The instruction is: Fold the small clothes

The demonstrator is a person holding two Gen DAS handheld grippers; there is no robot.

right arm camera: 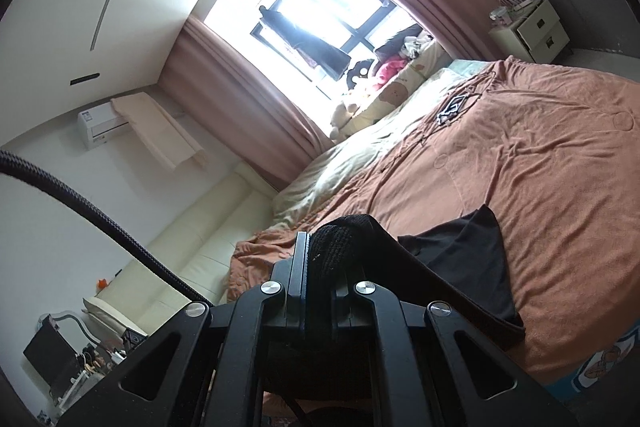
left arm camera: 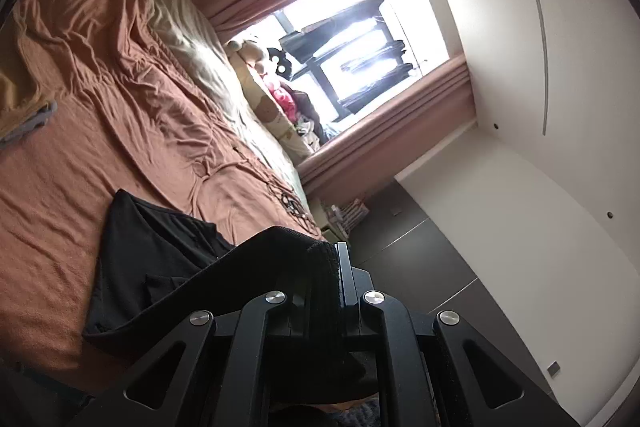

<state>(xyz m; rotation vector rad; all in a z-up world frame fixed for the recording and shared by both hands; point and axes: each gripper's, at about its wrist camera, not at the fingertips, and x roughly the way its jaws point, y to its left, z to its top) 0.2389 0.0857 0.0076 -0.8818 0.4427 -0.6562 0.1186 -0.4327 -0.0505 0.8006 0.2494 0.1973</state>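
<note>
A small black garment point(left arm camera: 160, 267) is held above the rust-orange bedspread point(left arm camera: 100, 107), its lower part resting on the bed. My left gripper point(left arm camera: 334, 259) is shut on one ribbed edge of the garment, which bunches over the fingers. In the right wrist view the same black garment point(right arm camera: 460, 259) hangs down toward the bedspread point(right arm camera: 540, 167). My right gripper point(right arm camera: 316, 251) is shut on another ribbed edge of it. The cloth hides most of one finger on each gripper.
A cream quilt point(right arm camera: 352, 163) and soft toys point(right arm camera: 360, 95) lie along the window side of the bed. A grey object point(left arm camera: 32, 127) rests on the bedspread at the left. A bedside cabinet point(right arm camera: 532, 27) stands by the far corner. A black cable point(right arm camera: 80, 199) crosses the right wrist view.
</note>
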